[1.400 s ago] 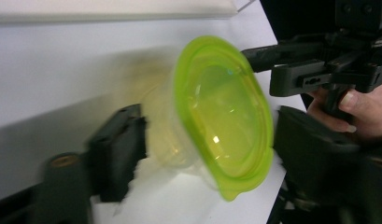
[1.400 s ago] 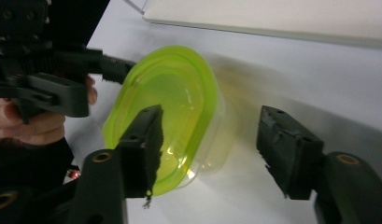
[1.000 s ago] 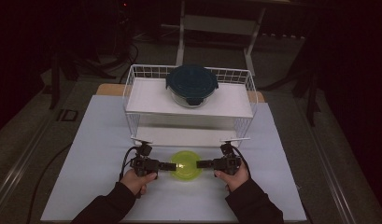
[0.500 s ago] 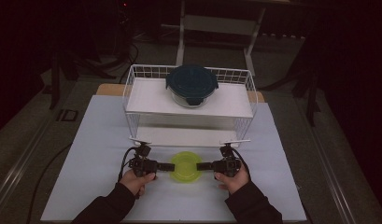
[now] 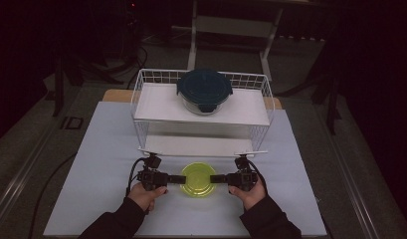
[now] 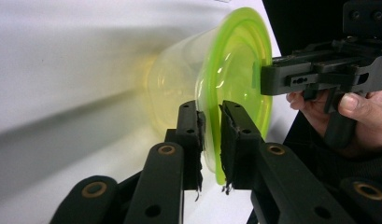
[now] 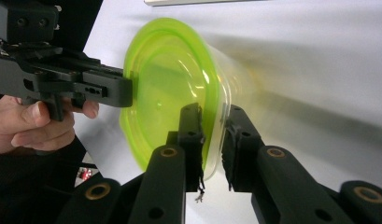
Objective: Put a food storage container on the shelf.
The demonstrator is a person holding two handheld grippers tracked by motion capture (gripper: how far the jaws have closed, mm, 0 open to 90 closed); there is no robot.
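Near the front edge of the white tabletop, midway between its side edges: a clear container with a lime-green lid, gripped from opposite sides. Left tool clamped on the lid's rim, pads pressed to the plastic above and below it after closing within the last moments. Right tool likewise just drawn in on the far rim, one pad on the lid's top face, the other at the clear wall below; grip apparently on, though a sliver of space at that lower pad cannot be ruled out. Twin holds at opposite points, probably to keep the container level for a two-handed lift. Behind, toward the back edge: a white wire rack, its upper shelf bearing a glass bowl with a dark blue lid.
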